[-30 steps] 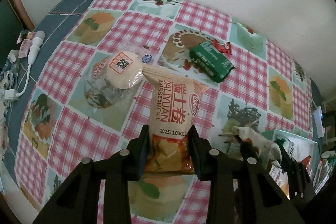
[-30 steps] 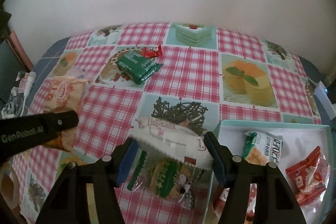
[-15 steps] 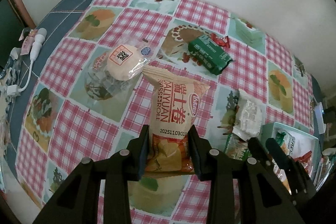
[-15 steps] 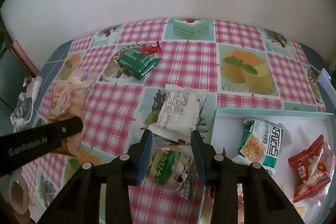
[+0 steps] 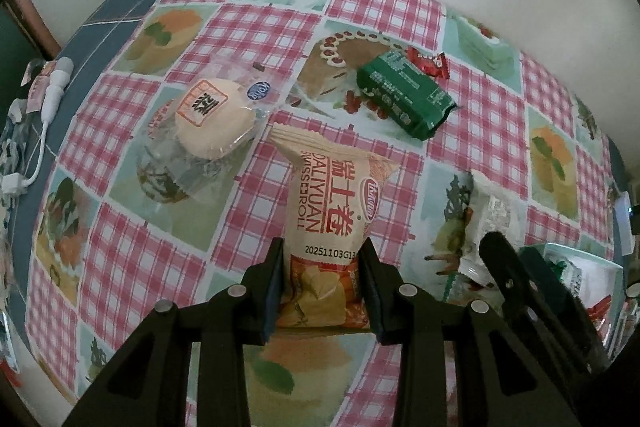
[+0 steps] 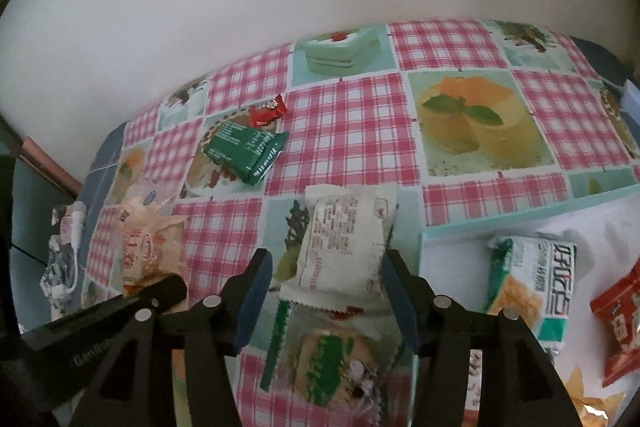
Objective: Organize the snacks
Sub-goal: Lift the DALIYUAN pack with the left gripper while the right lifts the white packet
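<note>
My left gripper [image 5: 322, 277] is shut on a tan Daliyuan Swiss roll packet [image 5: 332, 211], held above the checked tablecloth. My right gripper [image 6: 326, 287] is open, its jaws on either side of a white snack packet [image 6: 344, 239] lying on the table. A clear packet with a green label [image 6: 324, 363] lies under the right gripper. The teal-rimmed white tray [image 6: 492, 223] at the right holds a green-and-white cracker packet [image 6: 536, 291] and a red packet [image 6: 620, 311]. The Swiss roll packet also shows at the left of the right wrist view [image 6: 148, 247].
A round bun in clear wrap [image 5: 212, 119], a dark green packet [image 5: 404, 95] and a small red candy [image 5: 430, 61] lie farther back on the table. The green packet [image 6: 246, 149] and candy [image 6: 267, 111] also show in the right wrist view. A white cable and plug [image 5: 44, 115] lie at the left edge.
My right gripper closed over the white packet half a second ago and has now opened wide; the packet lies on the table beside the tray. My left gripper still holds the Swiss roll packet.
</note>
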Demonstrator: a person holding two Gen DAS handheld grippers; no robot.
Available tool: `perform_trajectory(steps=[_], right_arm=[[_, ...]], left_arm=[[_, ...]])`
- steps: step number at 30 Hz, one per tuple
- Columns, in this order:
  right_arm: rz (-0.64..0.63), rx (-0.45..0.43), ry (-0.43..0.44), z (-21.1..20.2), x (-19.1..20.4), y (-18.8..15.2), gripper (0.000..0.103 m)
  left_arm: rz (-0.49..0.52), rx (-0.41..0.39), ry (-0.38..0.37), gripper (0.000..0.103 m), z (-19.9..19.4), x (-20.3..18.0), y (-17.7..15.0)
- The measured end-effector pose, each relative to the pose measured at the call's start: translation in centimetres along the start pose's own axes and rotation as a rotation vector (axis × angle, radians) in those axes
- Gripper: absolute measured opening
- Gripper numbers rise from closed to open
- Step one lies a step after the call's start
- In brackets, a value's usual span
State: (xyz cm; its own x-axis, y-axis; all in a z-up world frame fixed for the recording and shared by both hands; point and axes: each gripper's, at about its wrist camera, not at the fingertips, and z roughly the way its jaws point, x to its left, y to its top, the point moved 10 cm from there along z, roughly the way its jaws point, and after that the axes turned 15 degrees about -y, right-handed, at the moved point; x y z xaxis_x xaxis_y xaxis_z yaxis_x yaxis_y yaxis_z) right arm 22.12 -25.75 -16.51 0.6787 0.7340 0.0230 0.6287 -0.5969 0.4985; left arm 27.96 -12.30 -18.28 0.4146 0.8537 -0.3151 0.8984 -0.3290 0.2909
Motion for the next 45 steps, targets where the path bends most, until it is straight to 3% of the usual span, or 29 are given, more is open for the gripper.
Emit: perform_trajectory(steps=[8,18,29,45], right_arm=[[-0.087,-0.029,-0.138,1.5,0.9,0.6,0.061],[-0.106,-0.026,-0.150,2.7,1.3,0.8,0.064],[-0.205,-0.071,-0.262,3.2,1.7,0.3,0.063],[-0.195,-0.064,-0.246,3.1,1.8,-0.1,0.056]], left_arm=[[-0.018,0.022,0.014,0.037,1.8,1.5,0.4],[-0.016,0.021,0.003,0.037,2.3,1.8,1.0],[-0.016,0.023,-0.004,0.037,2.2,2.1,0.9],[-0.011,0.018,-0.013,0.037,2.2,1.7,1.0]])
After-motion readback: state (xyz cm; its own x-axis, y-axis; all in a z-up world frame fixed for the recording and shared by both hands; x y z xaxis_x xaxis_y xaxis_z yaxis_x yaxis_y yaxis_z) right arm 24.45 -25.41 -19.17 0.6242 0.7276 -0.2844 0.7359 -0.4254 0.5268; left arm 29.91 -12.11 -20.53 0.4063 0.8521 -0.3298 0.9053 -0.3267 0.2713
